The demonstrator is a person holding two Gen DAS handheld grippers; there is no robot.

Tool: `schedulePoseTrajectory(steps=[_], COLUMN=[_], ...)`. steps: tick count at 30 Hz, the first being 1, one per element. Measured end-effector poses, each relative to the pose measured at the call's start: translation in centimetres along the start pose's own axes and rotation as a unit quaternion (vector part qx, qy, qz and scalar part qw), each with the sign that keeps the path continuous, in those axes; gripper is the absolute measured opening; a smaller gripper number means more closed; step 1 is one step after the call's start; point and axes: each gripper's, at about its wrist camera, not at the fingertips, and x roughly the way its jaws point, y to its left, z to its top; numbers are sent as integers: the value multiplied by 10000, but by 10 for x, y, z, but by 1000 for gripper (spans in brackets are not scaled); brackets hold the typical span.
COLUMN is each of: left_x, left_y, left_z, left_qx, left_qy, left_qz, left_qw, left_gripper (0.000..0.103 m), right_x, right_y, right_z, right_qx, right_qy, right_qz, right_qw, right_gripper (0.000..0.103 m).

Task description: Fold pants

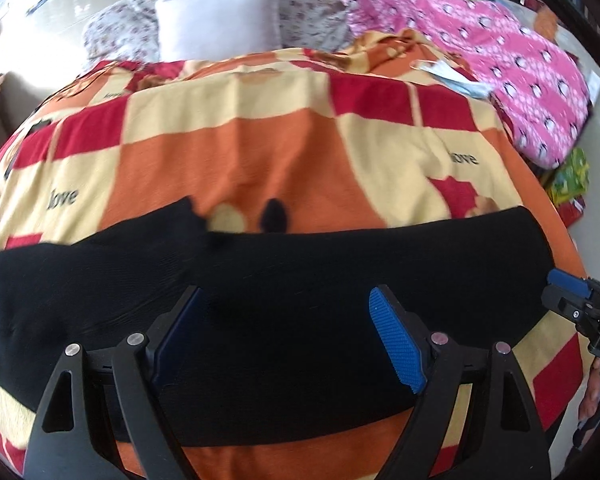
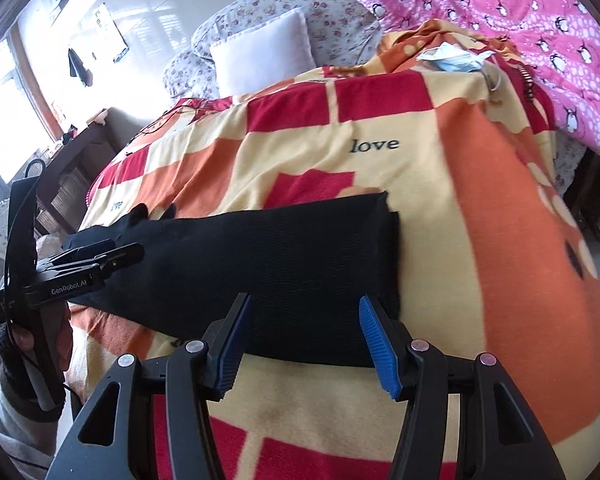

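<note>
The black pants (image 1: 300,260) lie as a long flat band across the checked blanket (image 1: 260,140), with a squared end (image 2: 392,248) at the right and a rumpled tip at the far left. My left gripper (image 1: 286,294) hovers open over the band's middle, with nothing between its blue pads. My right gripper (image 2: 304,299) is open over the near edge of the pants (image 2: 280,248) by the squared end and holds nothing. The right wrist view shows the left gripper (image 2: 138,251) side-on over the left part. The right gripper's tip (image 1: 556,284) shows at the left view's right edge.
The red, orange and cream blanket (image 2: 380,168) covers the bed. A white pillow (image 1: 216,20) and floral bedding sit at the head, and a pink penguin quilt (image 1: 520,68) at the far right. A face mask (image 2: 456,60) lies near it. A hand (image 2: 56,340) grips the left tool.
</note>
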Motion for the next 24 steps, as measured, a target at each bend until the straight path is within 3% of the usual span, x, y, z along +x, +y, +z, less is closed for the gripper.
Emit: schedulePoseTrajectory(steps=[4, 20, 24], left_x=[4, 17, 24], left_y=[-18, -66, -84], left_z=[7, 31, 40], left_qx=[275, 739, 969], left_qy=[-5, 4, 100], left_qz=[-68, -533, -828], left_qw=[9996, 9958, 9918], left_gripper=[84, 84, 84], right_x=[-7, 3, 3], right_y=[-7, -21, -22], right_z=[-1, -13, -14], right_qx=[53, 291, 316], right_qy=[-47, 70, 29], right_qz=[-138, -71, -12], right_qw=[9999, 9995, 9995], right_gripper=[66, 69, 70])
